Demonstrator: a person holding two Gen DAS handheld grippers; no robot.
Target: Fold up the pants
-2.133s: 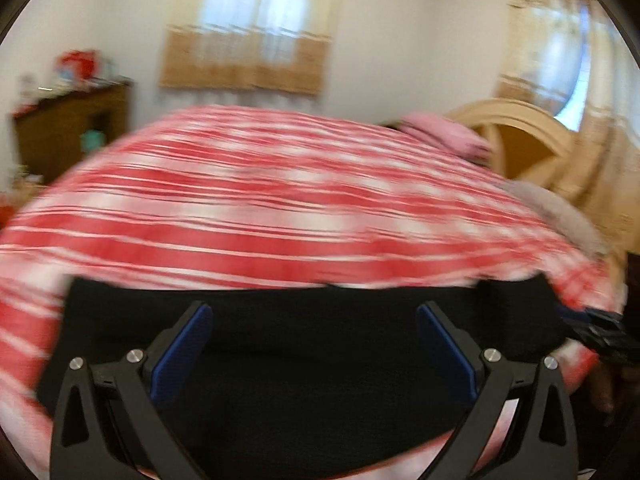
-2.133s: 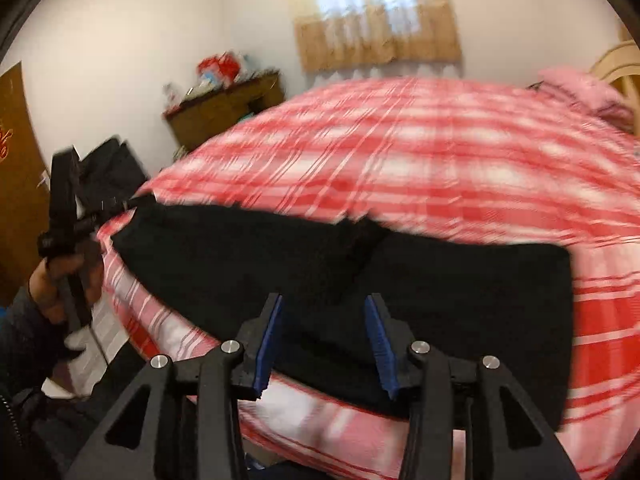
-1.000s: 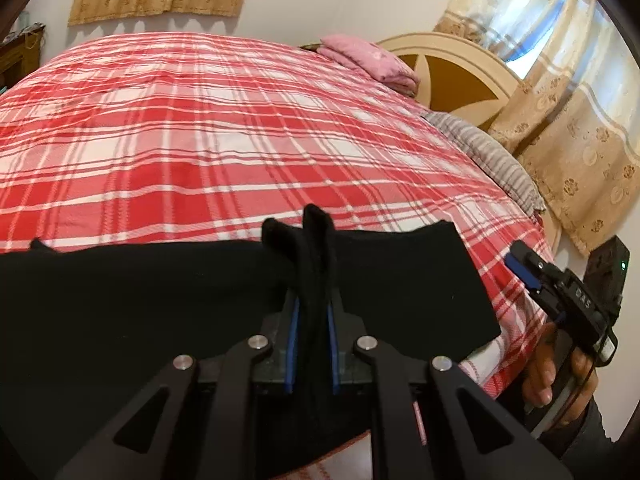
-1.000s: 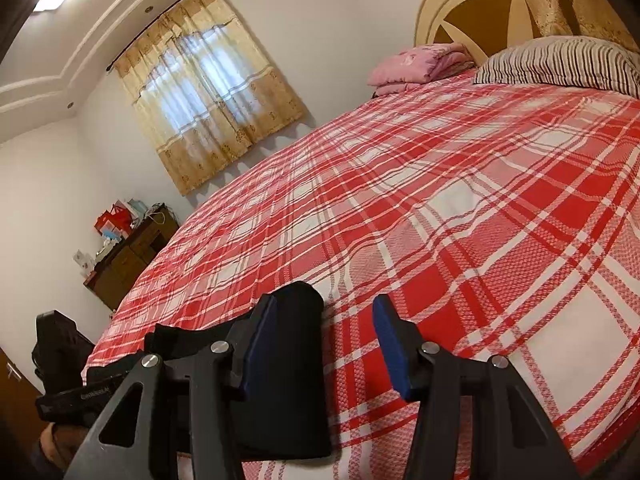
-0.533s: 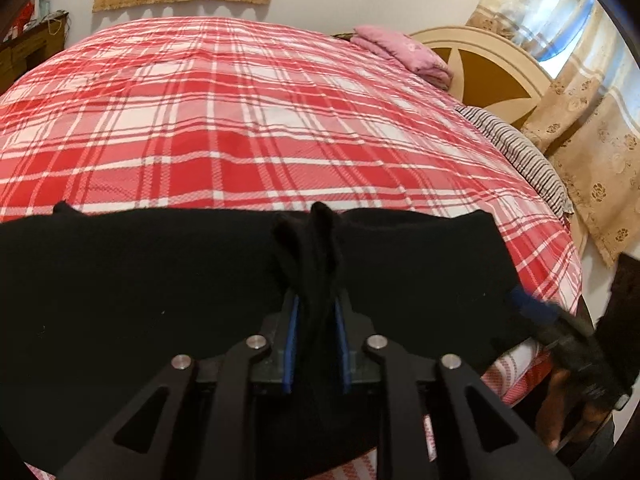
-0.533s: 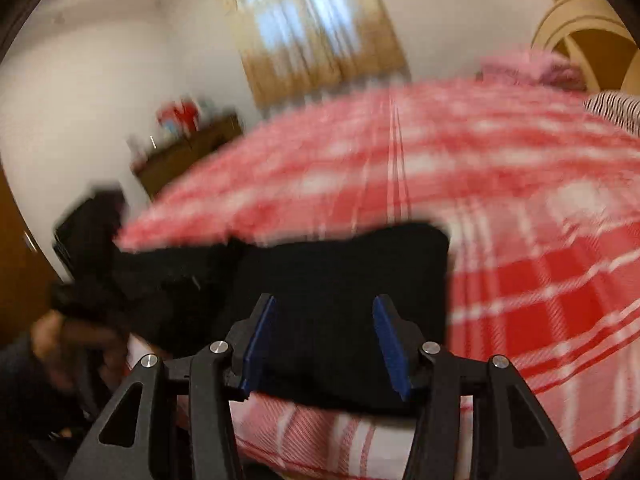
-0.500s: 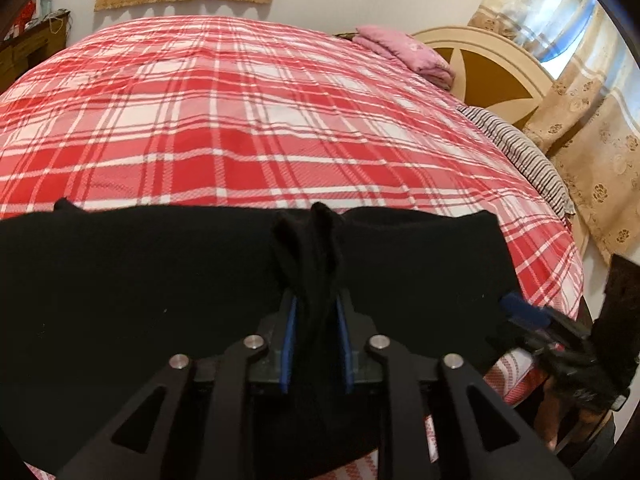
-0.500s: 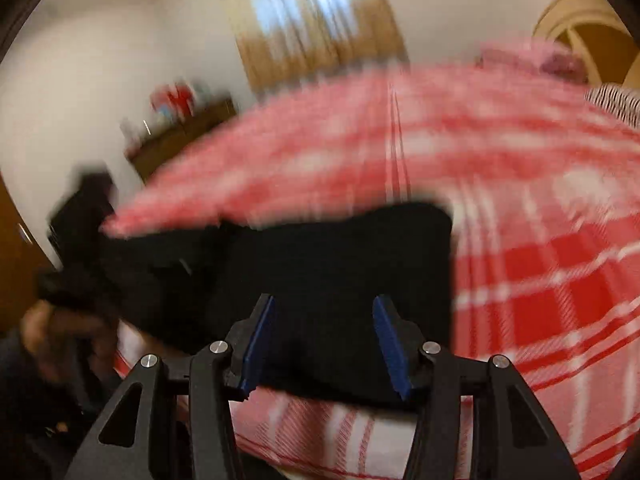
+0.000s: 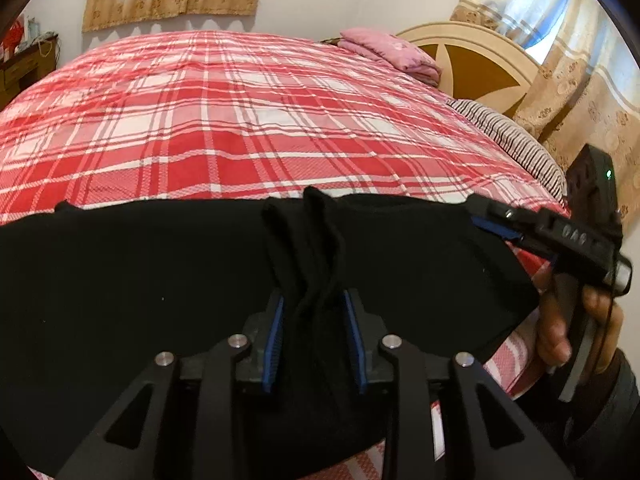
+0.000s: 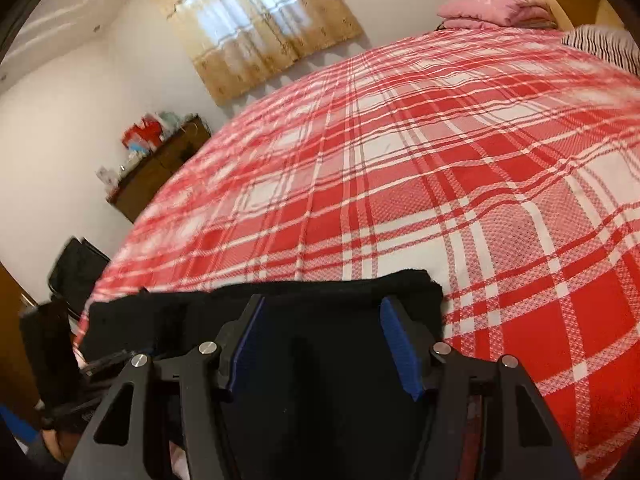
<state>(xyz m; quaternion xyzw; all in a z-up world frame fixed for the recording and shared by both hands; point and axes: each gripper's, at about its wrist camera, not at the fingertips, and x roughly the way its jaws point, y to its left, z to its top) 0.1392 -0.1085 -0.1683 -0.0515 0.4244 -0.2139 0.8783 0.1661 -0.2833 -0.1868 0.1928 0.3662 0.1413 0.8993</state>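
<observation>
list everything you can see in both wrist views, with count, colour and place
pants: one, black, flat across the near edge of the bed, a bunched ridge standing between the left gripper's pads
bedspread: one, red and white plaid, covering the bed
folded blanket: one, pink, at the far end by the headboard
pillow: one, striped, near the headboard
headboard: one, cream and brown
curtains: beige, on the windows
cabinet: one, brown, against the wall, cluttered on top
left gripper: black with blue pads, jaws have just been opening, cloth between them
right gripper: open over the pants' end
hand: holding the right gripper
</observation>
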